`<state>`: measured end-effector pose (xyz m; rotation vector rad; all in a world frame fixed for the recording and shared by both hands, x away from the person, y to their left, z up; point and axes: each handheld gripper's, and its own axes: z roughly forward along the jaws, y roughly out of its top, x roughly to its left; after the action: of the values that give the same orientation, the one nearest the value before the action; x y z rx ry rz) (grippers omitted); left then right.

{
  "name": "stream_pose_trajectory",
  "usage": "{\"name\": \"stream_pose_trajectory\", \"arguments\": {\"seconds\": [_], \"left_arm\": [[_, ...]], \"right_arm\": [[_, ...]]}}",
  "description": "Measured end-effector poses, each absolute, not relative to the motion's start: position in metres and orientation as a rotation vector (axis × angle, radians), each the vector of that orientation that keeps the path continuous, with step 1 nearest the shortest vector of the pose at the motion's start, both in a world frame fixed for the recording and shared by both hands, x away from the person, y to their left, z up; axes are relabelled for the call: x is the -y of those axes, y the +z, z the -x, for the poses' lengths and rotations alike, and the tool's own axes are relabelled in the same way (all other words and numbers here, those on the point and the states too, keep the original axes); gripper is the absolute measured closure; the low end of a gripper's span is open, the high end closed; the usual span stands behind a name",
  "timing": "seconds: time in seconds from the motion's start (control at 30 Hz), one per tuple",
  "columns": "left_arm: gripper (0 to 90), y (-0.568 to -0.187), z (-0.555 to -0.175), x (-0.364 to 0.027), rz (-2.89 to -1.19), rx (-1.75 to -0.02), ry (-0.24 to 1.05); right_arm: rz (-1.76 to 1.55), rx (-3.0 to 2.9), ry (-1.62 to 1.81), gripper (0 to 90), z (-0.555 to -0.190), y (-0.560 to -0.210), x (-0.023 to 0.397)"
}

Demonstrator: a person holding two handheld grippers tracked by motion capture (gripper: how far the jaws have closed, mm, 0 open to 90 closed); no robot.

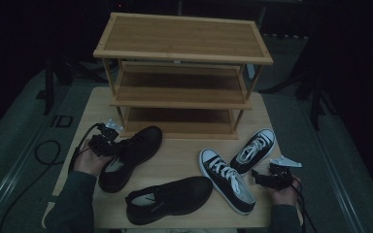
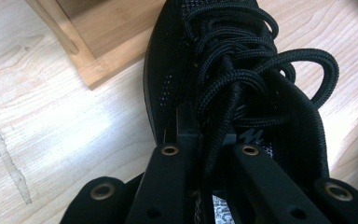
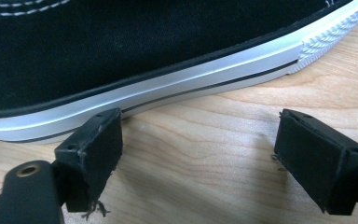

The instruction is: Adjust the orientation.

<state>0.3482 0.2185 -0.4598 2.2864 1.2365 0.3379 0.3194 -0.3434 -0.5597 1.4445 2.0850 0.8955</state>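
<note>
Pale wood table (image 1: 184,160) carries a 3-tier bamboo shoe rack (image 1: 182,73) at its far edge and 4 shoes in front. At left, the left gripper (image 1: 108,143) has its jaws drawn narrow on the laces and tongue of a black lace-up shoe (image 1: 131,155) lying just before the rack's lowest shelf; the laces (image 2: 233,88) run between the 2 jaws. At right, the right gripper (image 1: 264,178) rests low on the table, jaws wide apart and holding nothing, its left fingertip (image 3: 95,149) just beside the white sole of a black canvas sneaker (image 1: 226,179).
</note>
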Motion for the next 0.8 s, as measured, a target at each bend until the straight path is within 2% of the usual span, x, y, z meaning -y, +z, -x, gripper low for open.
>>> {"name": "stream_pose_trajectory", "arguments": {"seconds": [0.8], "left_arm": [[87.3, -0.45, -0.374, -0.206, -2.193, -1.313, 0.348]], "right_arm": [[-1.445, -2.085, 0.896, 15.3, -0.319, -0.56, 0.343]]}}
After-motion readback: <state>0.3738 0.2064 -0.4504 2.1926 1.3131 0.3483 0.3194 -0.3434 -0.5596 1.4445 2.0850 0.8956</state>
